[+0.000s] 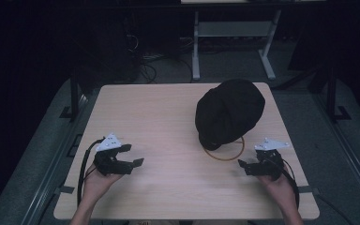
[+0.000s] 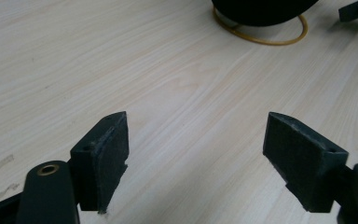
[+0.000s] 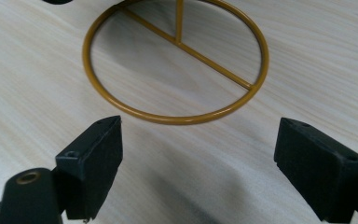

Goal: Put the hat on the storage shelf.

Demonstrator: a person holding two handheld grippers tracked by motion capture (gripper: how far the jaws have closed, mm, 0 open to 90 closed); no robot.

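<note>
Black cap [image 1: 229, 112] atop gold wire stand [image 3: 177, 65]; left tool [image 1: 133, 154], right tool [image 1: 246, 166] both wide, holding nothing.

cap [image 1: 229, 112] apparently on stand [image 1: 224, 152], table [image 1: 168, 122] right

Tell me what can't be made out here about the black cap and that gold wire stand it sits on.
- Stand's upright post: the black cap covers it in the high view, and the top edge cuts it off in the right gripper view, just above the gold ring base.
- How the cap rests on the stand: hidden under the cap in the high view.
- Cap itself: cut by the top edge in the left gripper view, too dark for detail.
</note>
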